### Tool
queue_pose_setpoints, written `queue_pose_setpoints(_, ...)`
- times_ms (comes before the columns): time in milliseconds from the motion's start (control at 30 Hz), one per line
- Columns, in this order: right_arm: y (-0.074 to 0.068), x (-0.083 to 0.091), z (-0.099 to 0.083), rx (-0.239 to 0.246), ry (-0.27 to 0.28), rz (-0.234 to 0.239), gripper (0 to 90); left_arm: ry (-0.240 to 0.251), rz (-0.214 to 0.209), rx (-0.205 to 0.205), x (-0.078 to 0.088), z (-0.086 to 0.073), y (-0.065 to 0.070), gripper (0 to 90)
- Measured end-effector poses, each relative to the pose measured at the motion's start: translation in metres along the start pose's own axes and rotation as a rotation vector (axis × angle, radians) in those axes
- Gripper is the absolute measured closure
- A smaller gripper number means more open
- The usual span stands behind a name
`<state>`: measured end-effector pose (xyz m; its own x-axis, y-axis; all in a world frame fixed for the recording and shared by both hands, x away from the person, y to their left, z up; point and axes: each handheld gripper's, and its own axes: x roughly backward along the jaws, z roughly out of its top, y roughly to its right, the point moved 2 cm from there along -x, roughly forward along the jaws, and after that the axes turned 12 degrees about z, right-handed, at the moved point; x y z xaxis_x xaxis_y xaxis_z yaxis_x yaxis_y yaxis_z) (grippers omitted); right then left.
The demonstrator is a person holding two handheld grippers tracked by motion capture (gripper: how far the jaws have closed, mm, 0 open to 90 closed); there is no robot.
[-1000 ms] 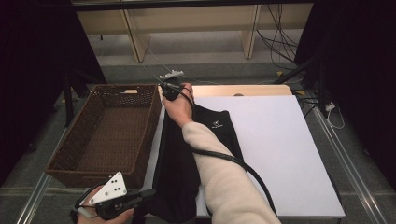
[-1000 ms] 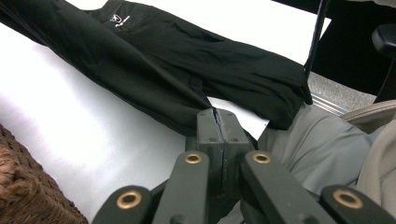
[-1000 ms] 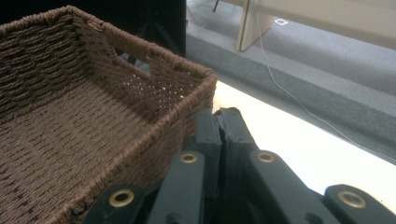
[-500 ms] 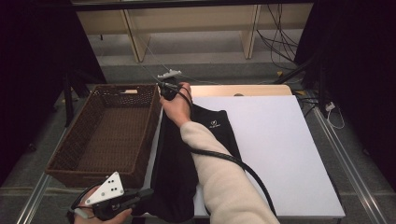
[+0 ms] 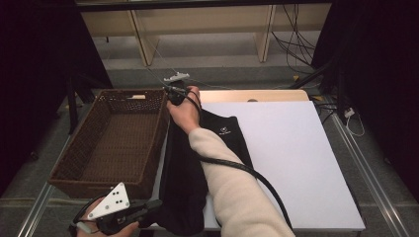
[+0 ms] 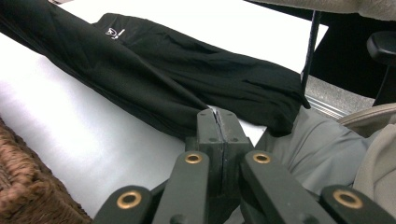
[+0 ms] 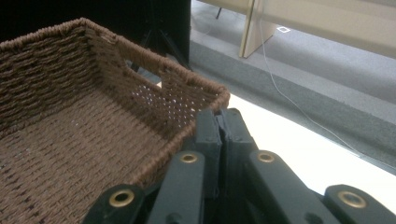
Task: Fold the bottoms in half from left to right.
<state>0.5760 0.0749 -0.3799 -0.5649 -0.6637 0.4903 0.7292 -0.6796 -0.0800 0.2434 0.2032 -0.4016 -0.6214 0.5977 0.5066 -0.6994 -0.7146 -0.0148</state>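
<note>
A long black garment (image 5: pixel 185 177) with a small white logo lies along the left edge of the white table top (image 5: pixel 291 158). My left gripper (image 5: pixel 157 205) is at the near left corner with its jaws pressed together on the garment's near edge (image 6: pixel 154 100), whose folds run straight to the tips (image 6: pixel 218 113). My right gripper (image 5: pixel 170 91) is at the far left corner, just past the garment's far end, jaws together (image 7: pixel 219 116). Whether cloth is pinched there is hidden under the jaws and hand.
A brown wicker basket (image 5: pixel 113 148) stands to the left of the table, its near corner (image 7: pixel 205 95) right behind my right jaws. Wooden shelving and cables lie on the floor beyond. The right half of the table top is bare white.
</note>
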Motion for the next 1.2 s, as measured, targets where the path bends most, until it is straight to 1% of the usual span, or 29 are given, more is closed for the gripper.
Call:
queue_pose_setpoints(300,0.001,-0.002,-0.002,-0.016,0.000,-0.006,87.9,0.003,0.014,0.011,0.004,-0.002,-0.005,89.0)
queue_pose_setpoints(333,0.001,-0.002,-0.002,-0.010,0.001,-0.007,87.9,0.004,0.014,0.013,0.004,-0.002,-0.005,89.0)
queue_pose_setpoints(433,0.000,-0.002,-0.002,-0.017,0.001,-0.005,87.9,0.008,0.014,0.015,0.005,-0.001,-0.004,89.1)
queue_pose_setpoints(633,-0.001,-0.001,0.000,-0.010,0.003,0.000,87.8,0.010,0.009,0.014,0.005,-0.001,-0.003,89.0)
queue_pose_setpoints(767,-0.002,-0.002,0.000,-0.013,0.006,-0.001,87.8,0.014,0.008,0.018,0.005,-0.002,-0.003,89.0)
queue_pose_setpoints(900,0.000,-0.001,-0.002,-0.017,0.003,0.000,87.8,0.023,-0.007,0.016,0.002,-0.003,-0.002,89.0)
queue_pose_setpoints(1000,0.002,0.001,-0.004,-0.020,0.004,0.000,87.8,0.032,-0.030,0.017,-0.002,-0.004,0.000,89.0)
queue_pose_setpoints(1067,0.004,0.003,-0.005,-0.023,0.000,-0.002,87.8,0.030,-0.040,0.020,-0.005,-0.004,0.000,89.0)
queue_pose_setpoints(1200,0.009,0.009,-0.010,-0.017,-0.010,-0.005,87.7,0.035,-0.065,0.010,-0.010,-0.002,0.004,89.0)
